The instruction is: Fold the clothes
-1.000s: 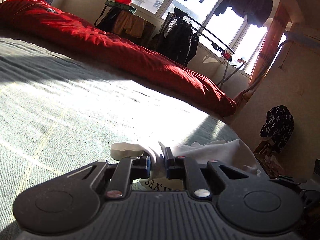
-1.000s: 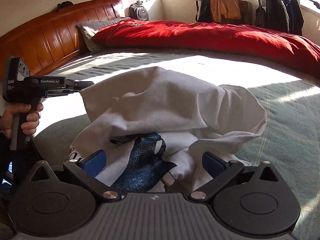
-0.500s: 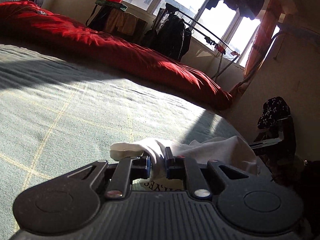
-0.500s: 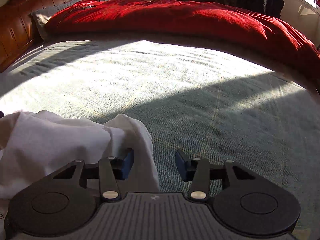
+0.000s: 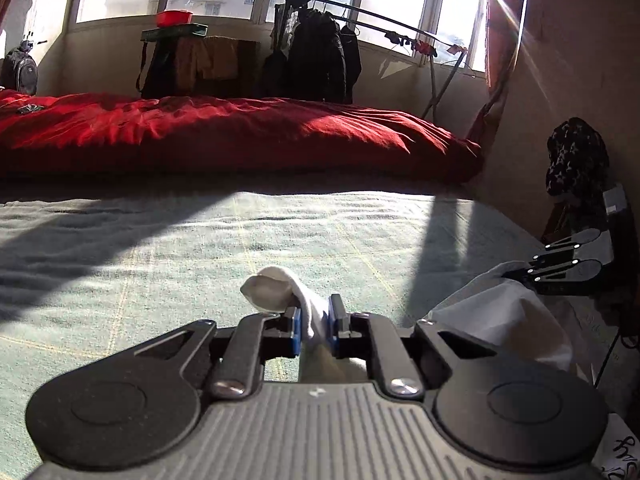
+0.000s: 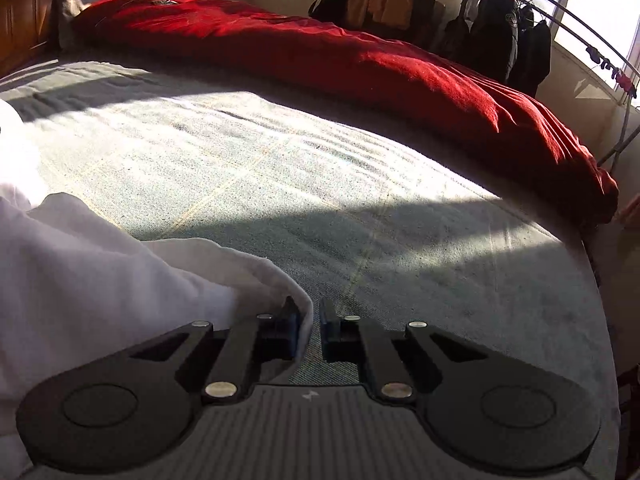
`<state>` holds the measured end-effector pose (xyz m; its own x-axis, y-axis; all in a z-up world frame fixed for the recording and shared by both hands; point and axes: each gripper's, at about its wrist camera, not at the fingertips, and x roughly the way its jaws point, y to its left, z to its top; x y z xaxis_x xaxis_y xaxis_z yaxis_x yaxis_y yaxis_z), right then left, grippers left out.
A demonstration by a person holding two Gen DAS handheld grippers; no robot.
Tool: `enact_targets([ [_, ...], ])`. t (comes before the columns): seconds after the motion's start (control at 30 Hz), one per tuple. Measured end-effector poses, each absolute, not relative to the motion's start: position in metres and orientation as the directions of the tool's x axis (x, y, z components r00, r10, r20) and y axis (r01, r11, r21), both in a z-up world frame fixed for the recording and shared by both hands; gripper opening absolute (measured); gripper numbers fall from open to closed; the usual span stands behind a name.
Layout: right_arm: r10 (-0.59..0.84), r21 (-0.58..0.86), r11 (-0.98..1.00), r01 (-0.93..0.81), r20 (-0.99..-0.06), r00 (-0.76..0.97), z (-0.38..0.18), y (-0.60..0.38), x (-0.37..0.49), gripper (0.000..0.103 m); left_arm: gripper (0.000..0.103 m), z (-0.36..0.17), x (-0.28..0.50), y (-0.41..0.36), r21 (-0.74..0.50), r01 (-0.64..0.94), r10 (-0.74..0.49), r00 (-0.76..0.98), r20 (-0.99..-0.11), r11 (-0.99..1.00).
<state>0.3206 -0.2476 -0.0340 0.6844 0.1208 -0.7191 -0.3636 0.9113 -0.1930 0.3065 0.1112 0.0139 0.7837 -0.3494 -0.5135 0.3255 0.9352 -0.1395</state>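
A white garment (image 5: 500, 312) lies crumpled on the near part of the green bedspread (image 5: 200, 248). My left gripper (image 5: 314, 312) is shut on a bunched corner of it, and a tuft of cloth sticks out past the pads. In the right wrist view the garment (image 6: 100, 248) fills the lower left. Its folded edge runs between the blue pads of my right gripper (image 6: 309, 320), whose jaws are closing onto it with only a sliver of gap. The left wrist view shows that right gripper (image 5: 520, 270) at the far right, with the cloth rising up to its tips.
A red duvet (image 5: 240, 128) lies along the bed's far side. Behind it stand a clothes rail with dark jackets (image 5: 320, 60), a small table with a red bowl (image 5: 174, 18) and a backpack (image 5: 20, 72). A dark starred garment (image 5: 576, 152) hangs at the right.
My right gripper swept right from the middle of the garment to its edge and its jaws went from wide open to nearly closed there. My left gripper rolled level and shifted, still holding its corner.
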Motion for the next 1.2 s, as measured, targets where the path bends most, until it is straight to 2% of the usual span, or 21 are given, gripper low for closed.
enact_targets([
  [0.2,0.067,-0.272,0.912,-0.306,-0.638,0.767,-0.016,-0.244,0.346,0.012,0.005,0.042,0.373,0.096,-0.052,0.296,-0.284,0.830,-0.480,0.954],
  [0.33,0.027,-0.297,0.921,-0.252,-0.596,0.803,-0.005,-0.249,0.370,0.012,0.005,0.041,0.416,0.100,-0.131,0.318,-0.339,0.791,-0.509,0.939],
  [0.47,0.017,-0.283,0.927,-0.244,-0.621,0.783,-0.007,-0.262,0.387,0.012,0.008,0.006,0.418,0.106,-0.202,0.318,-0.375,0.724,-0.579,0.926],
  [0.67,-0.049,-0.285,0.930,-0.232,-0.722,0.690,-0.051,-0.293,0.390,0.012,0.031,-0.046,0.402,0.123,-0.277,0.272,-0.388,0.634,-0.669,0.922],
  [0.73,-0.039,-0.257,0.937,-0.235,-0.747,0.664,-0.064,-0.302,0.388,0.012,0.046,-0.055,0.398,0.130,-0.328,0.263,-0.420,0.614,-0.668,0.907],
  [0.83,-0.020,-0.231,0.943,-0.240,-0.758,0.652,-0.072,-0.306,0.385,0.012,0.052,-0.062,0.402,0.137,-0.378,0.244,-0.444,0.612,-0.654,0.893],
  [0.93,-0.001,-0.229,0.939,-0.257,-0.748,0.663,-0.068,-0.298,0.386,0.012,0.058,-0.071,0.414,0.132,-0.363,0.245,-0.435,0.586,-0.683,0.899],
  [1.0,0.027,-0.211,0.938,-0.275,-0.746,0.666,-0.064,-0.295,0.389,0.012,0.055,-0.078,0.417,0.126,-0.362,0.250,-0.438,0.574,-0.692,0.898],
  [1.03,0.039,-0.202,0.938,-0.281,-0.745,0.666,-0.062,-0.294,0.390,0.012,0.046,-0.081,0.417,0.123,-0.362,0.264,-0.448,0.568,-0.690,0.894],
  [1.07,0.055,-0.187,0.939,-0.289,-0.748,0.662,-0.061,-0.293,0.391,0.012,0.032,-0.081,0.415,0.119,-0.360,0.287,-0.460,0.565,-0.685,0.888],
  [1.1,0.063,-0.179,0.939,-0.295,-0.751,0.657,-0.060,-0.292,0.391,0.012,0.007,-0.081,0.414,0.115,-0.354,0.298,-0.463,0.566,-0.682,0.886],
  [1.2,0.048,-0.210,0.932,-0.296,-0.737,0.674,-0.060,-0.290,0.388,0.012,0.004,-0.072,0.412,0.110,-0.313,0.282,-0.421,0.604,-0.676,0.907],
])
